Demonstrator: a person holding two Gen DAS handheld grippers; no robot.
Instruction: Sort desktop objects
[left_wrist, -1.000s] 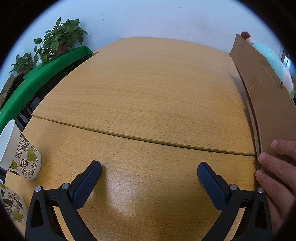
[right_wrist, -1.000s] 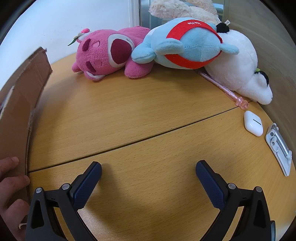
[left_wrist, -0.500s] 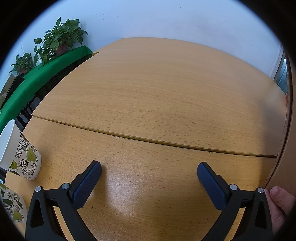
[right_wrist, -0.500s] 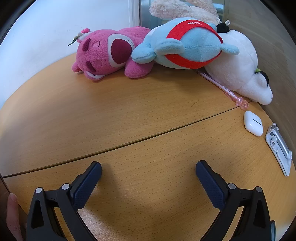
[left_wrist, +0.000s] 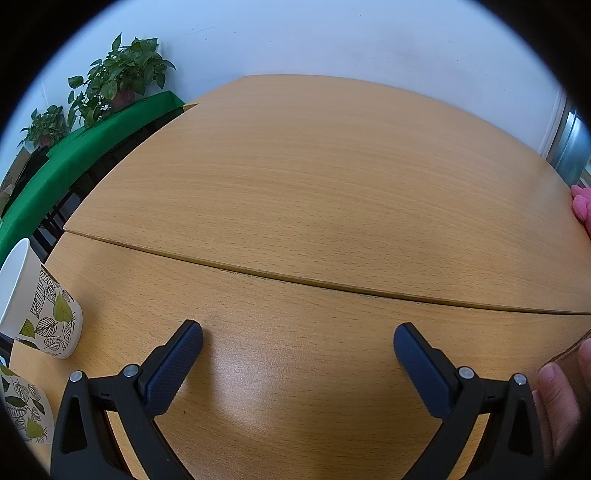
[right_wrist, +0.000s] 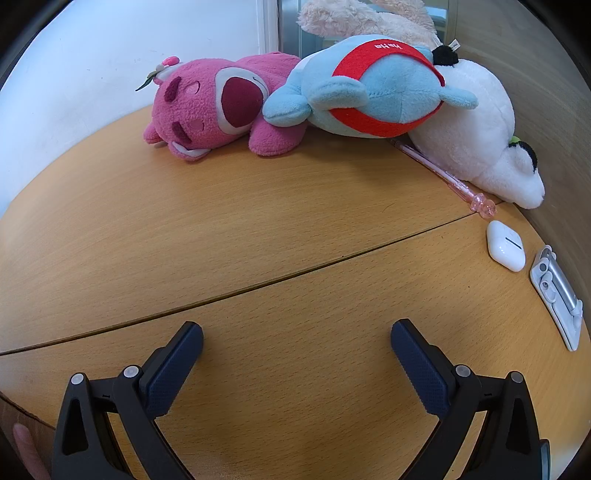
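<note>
Cardboard sheet gone from between my fingers; only a brown corner (left_wrist: 576, 350) under a hand (left_wrist: 561, 402) beside my left gripper (left_wrist: 297, 354), jaws spread, empty. Right gripper (right_wrist: 295, 352) also wide, empty. Ahead-right: translucent pink pen (right_wrist: 443, 177), long axis running away, charm end toward me, half under white plush (right_wrist: 480, 140). Risk: thin pen rolls or plush drags along. White earbud case (right_wrist: 505, 245) just nearer.
</note>
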